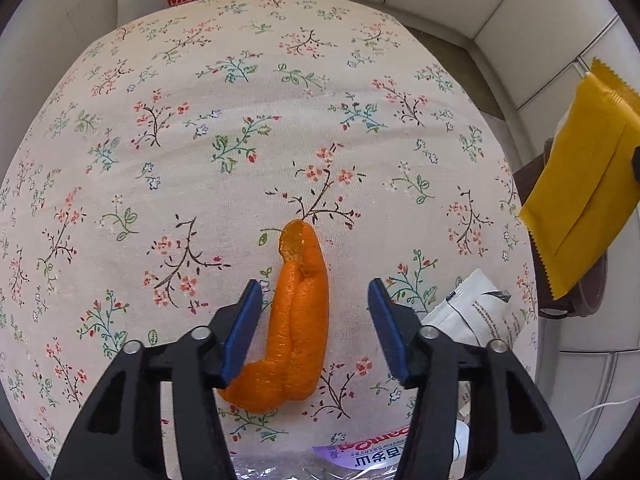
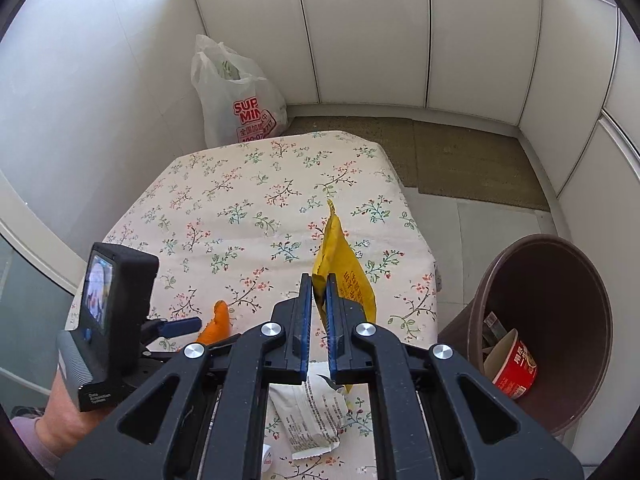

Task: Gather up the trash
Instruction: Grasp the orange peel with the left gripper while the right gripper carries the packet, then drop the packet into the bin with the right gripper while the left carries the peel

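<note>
On the floral-clothed surface (image 1: pixel 200 120) the left gripper (image 1: pixel 316 292) hangs with its blue pads apart on either side of an orange peel (image 1: pixel 298 320), neither pad clearly pressing it. At about four o'clock from the peel lies a white wrapper (image 1: pixel 476 312). The right gripper (image 2: pixel 319 292) is clamped on a yellow packet (image 2: pixel 352 280), lifted clear of the cloth. At its three o'clock stands a brown bin (image 2: pixel 560 280) holding a red cup (image 2: pixel 514 368).

Left hand-held gripper (image 1: pixel 315 308) over table (image 1: pixel 200 128), jaws apart either side of orange peel (image 1: pixel 298 320); left pad touching, right clear. White wrapper (image 1: pixel 476 316) nearby, yellow packet (image 1: pixel 584 184) at right edge.
</note>
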Demonstrator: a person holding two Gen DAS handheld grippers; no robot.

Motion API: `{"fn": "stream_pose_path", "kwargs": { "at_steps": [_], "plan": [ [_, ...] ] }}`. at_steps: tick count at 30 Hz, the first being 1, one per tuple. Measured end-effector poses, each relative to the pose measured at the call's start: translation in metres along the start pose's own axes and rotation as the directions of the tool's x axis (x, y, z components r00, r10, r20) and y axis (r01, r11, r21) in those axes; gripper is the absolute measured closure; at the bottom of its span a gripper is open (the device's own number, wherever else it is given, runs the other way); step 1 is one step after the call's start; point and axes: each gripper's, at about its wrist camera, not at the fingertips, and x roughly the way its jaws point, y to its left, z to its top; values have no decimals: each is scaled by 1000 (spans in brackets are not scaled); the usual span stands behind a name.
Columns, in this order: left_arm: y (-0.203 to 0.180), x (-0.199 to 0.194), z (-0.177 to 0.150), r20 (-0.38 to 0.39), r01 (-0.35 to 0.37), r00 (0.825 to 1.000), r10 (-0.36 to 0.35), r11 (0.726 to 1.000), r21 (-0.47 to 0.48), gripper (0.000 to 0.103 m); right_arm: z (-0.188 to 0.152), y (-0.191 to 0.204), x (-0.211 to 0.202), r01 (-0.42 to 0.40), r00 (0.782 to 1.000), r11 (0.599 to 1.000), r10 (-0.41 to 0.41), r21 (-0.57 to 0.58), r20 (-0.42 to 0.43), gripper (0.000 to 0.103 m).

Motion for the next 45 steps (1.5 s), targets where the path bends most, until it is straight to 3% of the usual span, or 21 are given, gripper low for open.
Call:
{"fn": "stream_pose_path", "kwargs": {
  "at_steps": [1,3,9,14,25,36,45],
  "plan": [
    [0,3,-1,-7,-9,1000,9,1000,5,68,0,-1,-1,-2,1000,1000,2,4,1,97],
    [0,5,-1,-1,-21,1000,21,1000,14,76,-1,-3,-2,-6,1000,1000,6,9,0,97],
    [10,4,-1,13,14,1000,-14,1000,-17,82,1,-6,-5,-14,1000,1000,14,20,7,97],
    [20,-23,-9,74,60,996,-59,998,-24,87,3,-9,-14,-15,999,999,14,28,35,97],
    [-8,-105,-13,277,168,947,-165,986,13,88,14,-41,-66,19,982,994,-39,111,183,97],
    [-39,-134,-26,337,199,917,-215,977,82,89,2,-124,-119,122,922,940,-226,320,313,96],
    [-62,-142,-39,336,210,909,-245,968,137,89,-24,-181,-108,256,895,849,-389,462,220,92]
  ]
}}
